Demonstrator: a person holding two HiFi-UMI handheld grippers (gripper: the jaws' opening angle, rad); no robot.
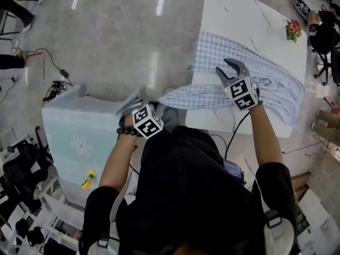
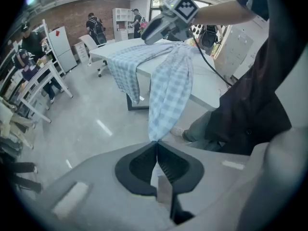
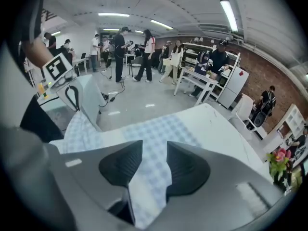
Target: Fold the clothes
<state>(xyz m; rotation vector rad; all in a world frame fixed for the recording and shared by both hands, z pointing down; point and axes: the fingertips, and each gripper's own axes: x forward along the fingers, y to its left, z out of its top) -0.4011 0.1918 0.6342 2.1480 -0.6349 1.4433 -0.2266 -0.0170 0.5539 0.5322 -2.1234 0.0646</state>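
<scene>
A blue-and-white checked garment (image 1: 276, 84) lies across the white table (image 1: 239, 15), and one end of it is drawn off the near left corner. My left gripper (image 1: 129, 106) is shut on that end, off the table's edge; in the left gripper view the cloth (image 2: 168, 90) runs from the pinched jaw tips (image 2: 155, 142) up to the tabletop. Over the garment's middle on the table, my right gripper (image 1: 226, 68) has its jaws apart. In the right gripper view the checked cloth (image 3: 168, 129) lies beneath and between the jaws (image 3: 154, 148), and the pads do not press on it.
A pale blue cabinet (image 1: 74, 137) stands left of me with a yellow object (image 1: 87, 179) on it. Flowers (image 1: 292, 30) sit at the table's far right corner. Cables (image 1: 53, 68) trail on the floor. People, chairs and tables (image 3: 192, 81) fill the room behind.
</scene>
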